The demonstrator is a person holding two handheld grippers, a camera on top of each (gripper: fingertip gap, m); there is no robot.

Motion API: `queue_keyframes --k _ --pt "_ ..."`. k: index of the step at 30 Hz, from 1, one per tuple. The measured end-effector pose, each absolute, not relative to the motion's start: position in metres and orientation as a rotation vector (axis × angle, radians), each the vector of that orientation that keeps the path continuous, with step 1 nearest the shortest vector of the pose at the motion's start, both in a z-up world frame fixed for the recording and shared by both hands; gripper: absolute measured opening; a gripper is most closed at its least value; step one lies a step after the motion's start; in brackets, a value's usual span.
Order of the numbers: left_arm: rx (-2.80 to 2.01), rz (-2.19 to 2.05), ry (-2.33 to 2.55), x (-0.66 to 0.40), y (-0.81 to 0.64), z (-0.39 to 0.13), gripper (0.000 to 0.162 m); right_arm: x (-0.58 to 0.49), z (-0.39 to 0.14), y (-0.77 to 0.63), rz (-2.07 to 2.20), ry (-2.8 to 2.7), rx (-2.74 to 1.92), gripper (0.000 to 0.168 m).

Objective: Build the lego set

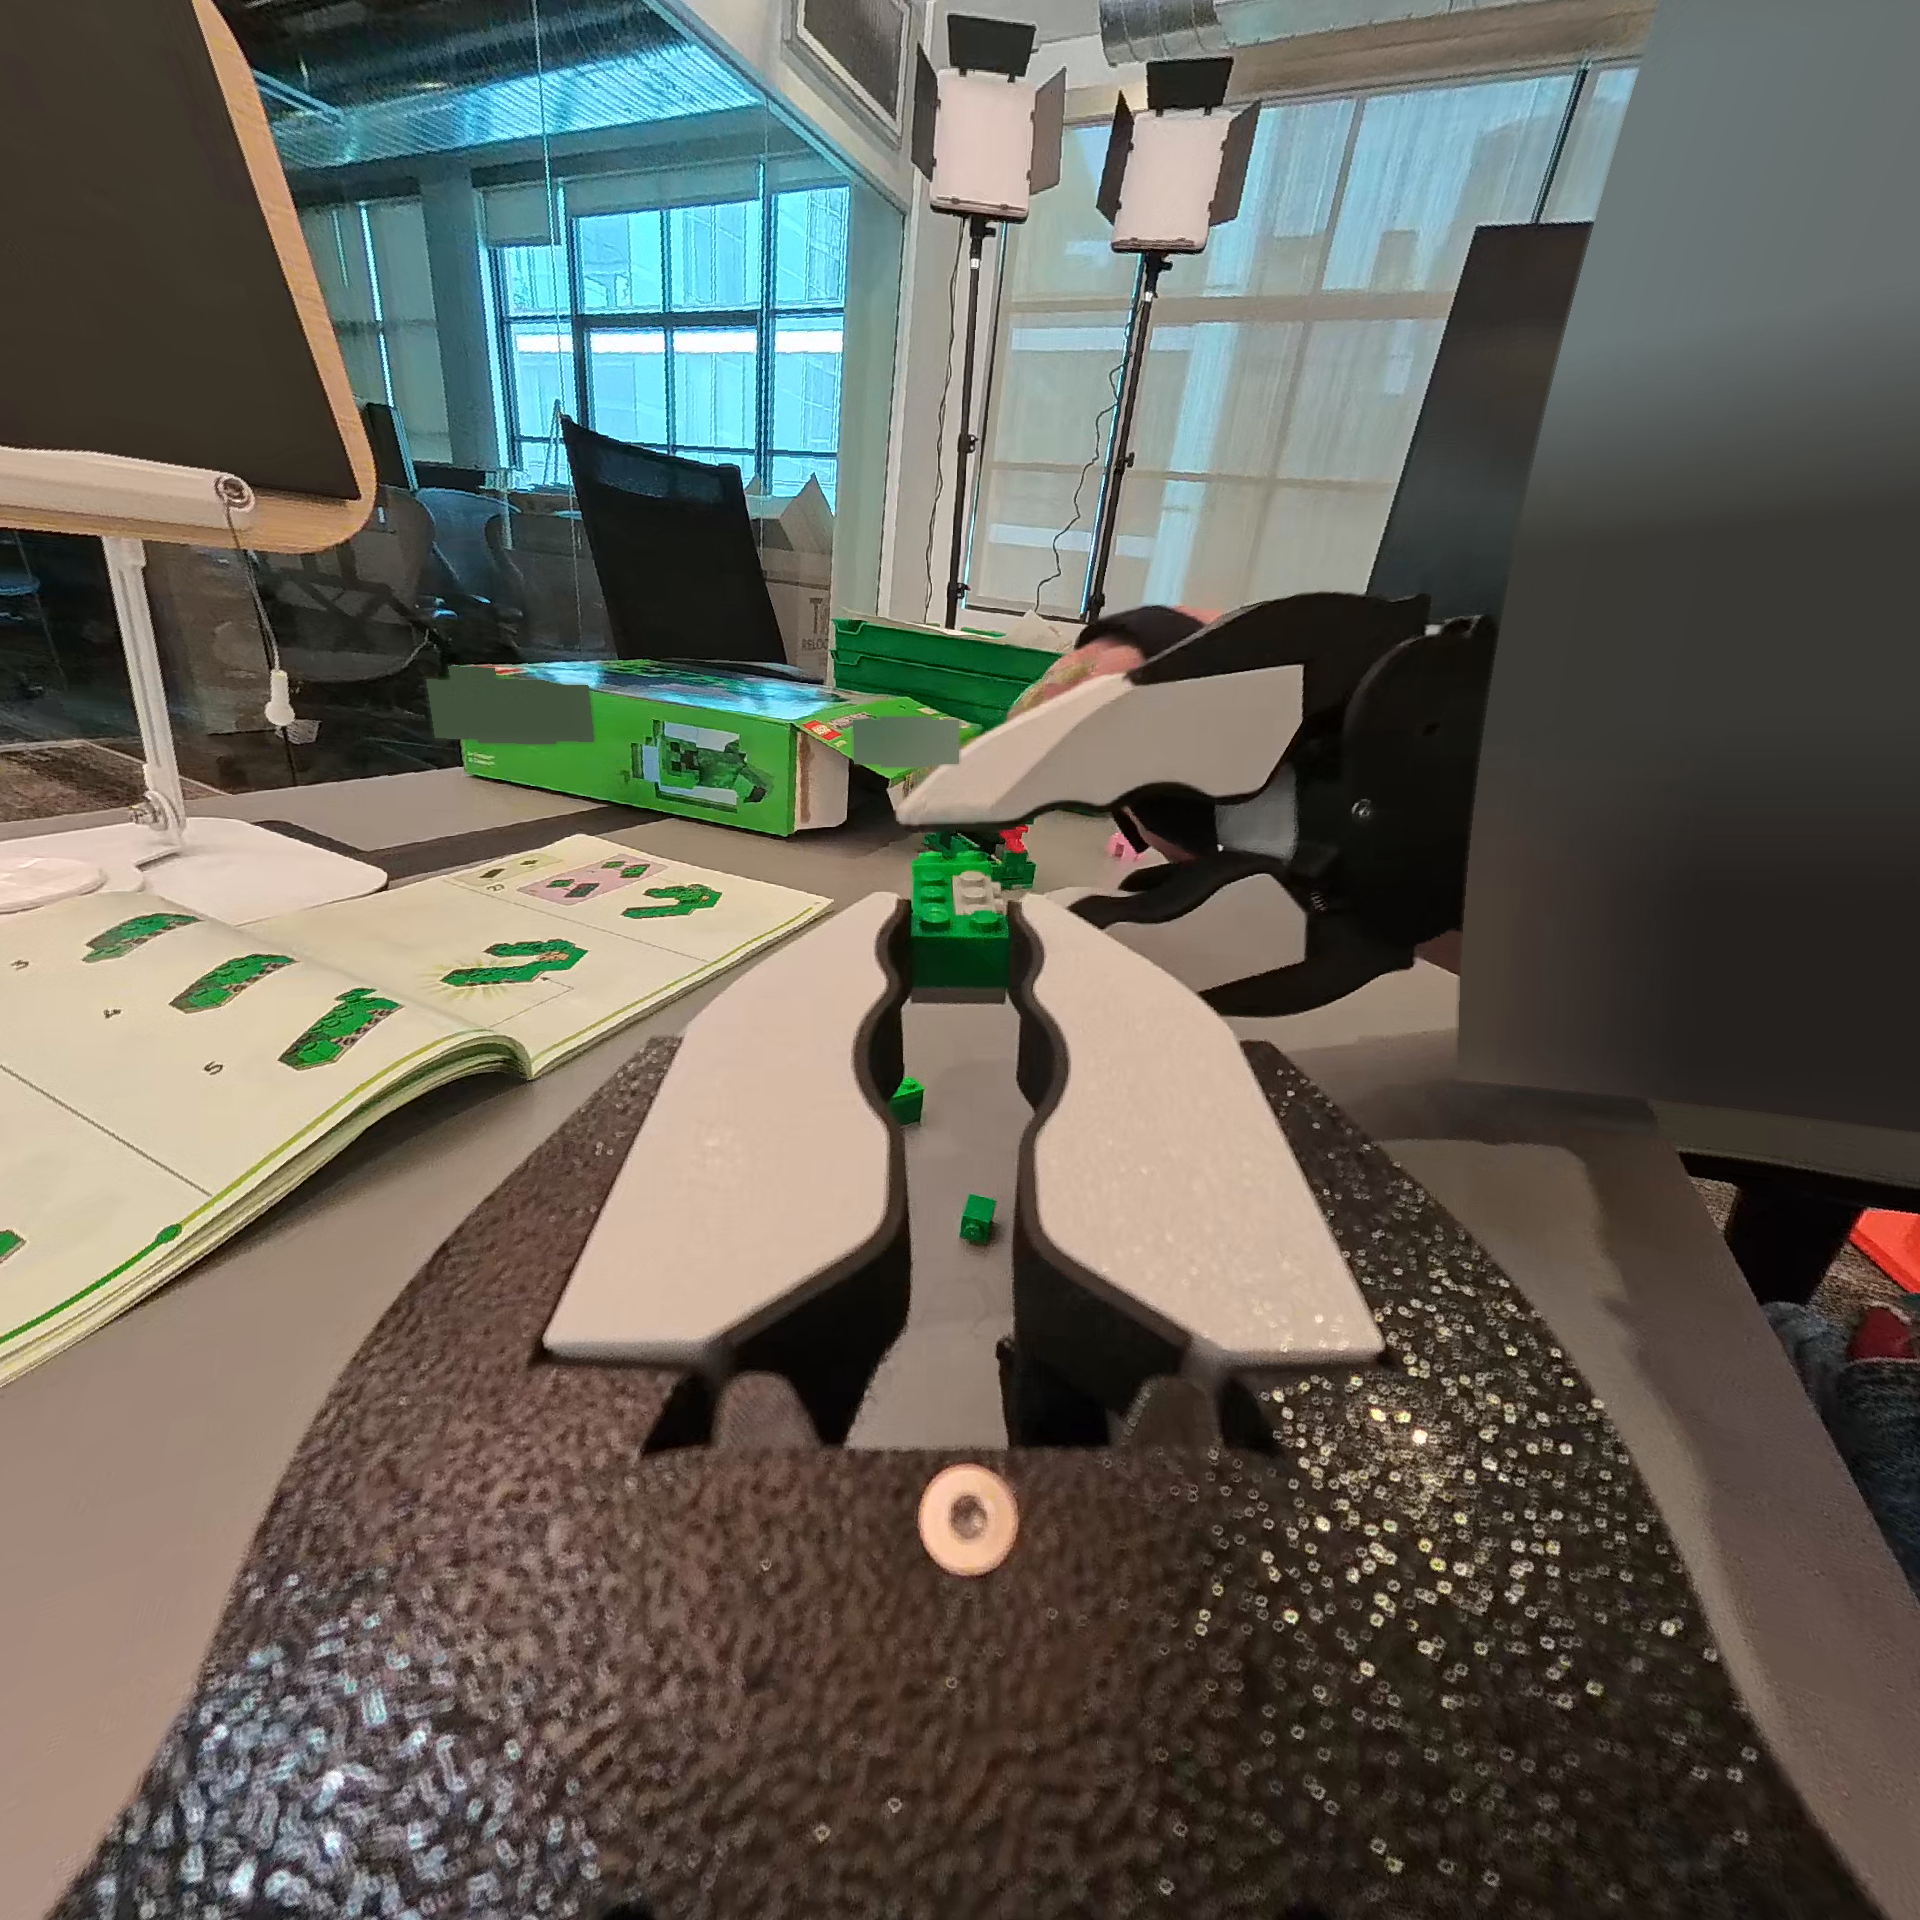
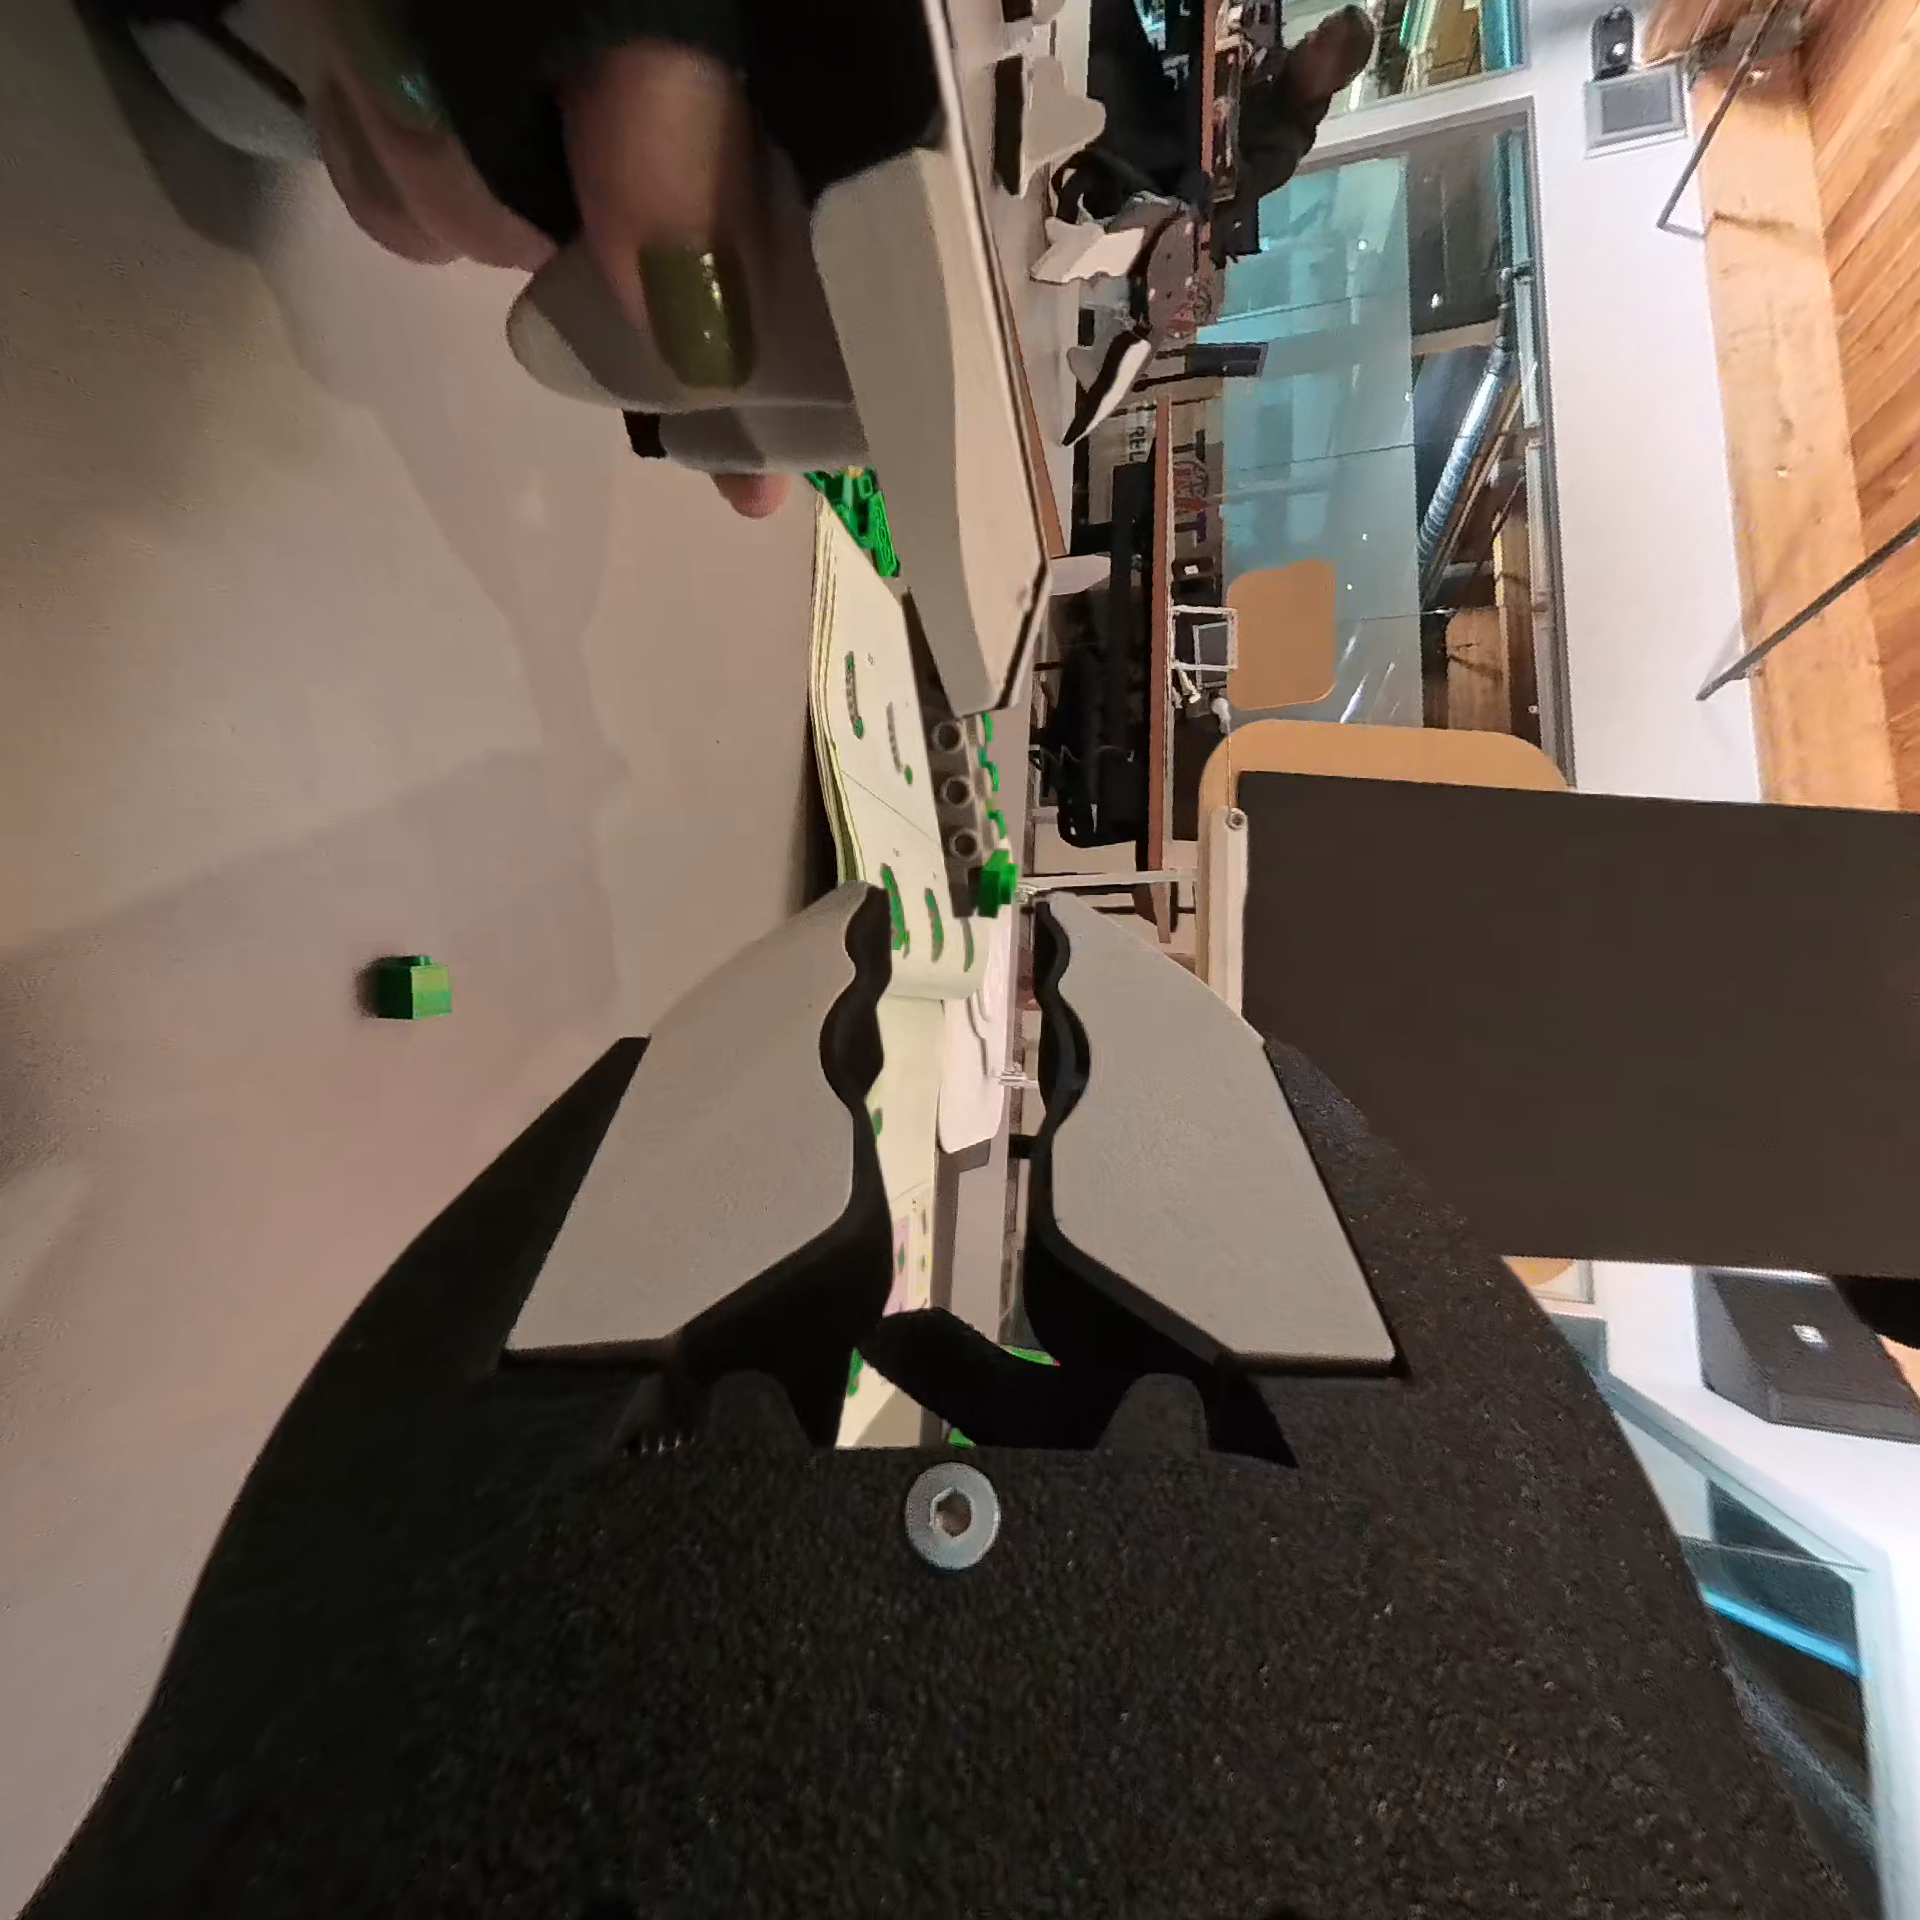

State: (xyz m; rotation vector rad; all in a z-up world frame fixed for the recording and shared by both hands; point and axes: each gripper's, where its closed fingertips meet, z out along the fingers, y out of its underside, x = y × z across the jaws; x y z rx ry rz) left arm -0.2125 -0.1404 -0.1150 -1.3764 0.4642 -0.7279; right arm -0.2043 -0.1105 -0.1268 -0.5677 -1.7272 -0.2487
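At the far left of the left wrist view a white lamp base stands on the grey table, under a wood-edged dark panel. Just beside it lies the open instruction booklet, and behind that the green lego box with its end flap open. In the middle, the left gripper has its pale fingers clenched on a green lego assembly with a grey piece on top, held at the very tips. Two small green bricks lie loose on the table, seen through the gap between the fingers (one nearer the left finger, one lower). To the right, the right gripper reaches in sideways over the assembly, its upper finger covering the far end of it; a dark monitor back blocks the right side.

In the right wrist view (rolled on its side) a lone green brick sits on the table at left. The right gripper is parted, with a small green piece just at the tips; whether it touches them I cannot tell.
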Motion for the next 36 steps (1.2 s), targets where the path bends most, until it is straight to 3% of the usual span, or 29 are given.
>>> queue_keyframes --k 7,21,32,36 --pt "-1.38 -0.733 0.477 -0.21 -0.141 -0.116 0.016 -0.206 -0.124 -0.111 -0.313 -1.719 -0.487 0.01" --pt "-1.414 -0.705 0.495 -0.206 -0.139 -0.12 0.016 -0.203 -0.126 -0.109 -0.55 -1.769 -0.21 0.008" --pt "-1.405 -0.712 0.481 -0.208 -0.139 -0.119 0.016 -0.205 -0.125 -0.11 -0.285 -1.726 -0.4 0.009" --pt "-1.392 -0.684 0.443 -0.215 -0.138 -0.116 0.016 -0.195 -0.128 -0.086 -0.109 -1.636 -0.723 0.042"
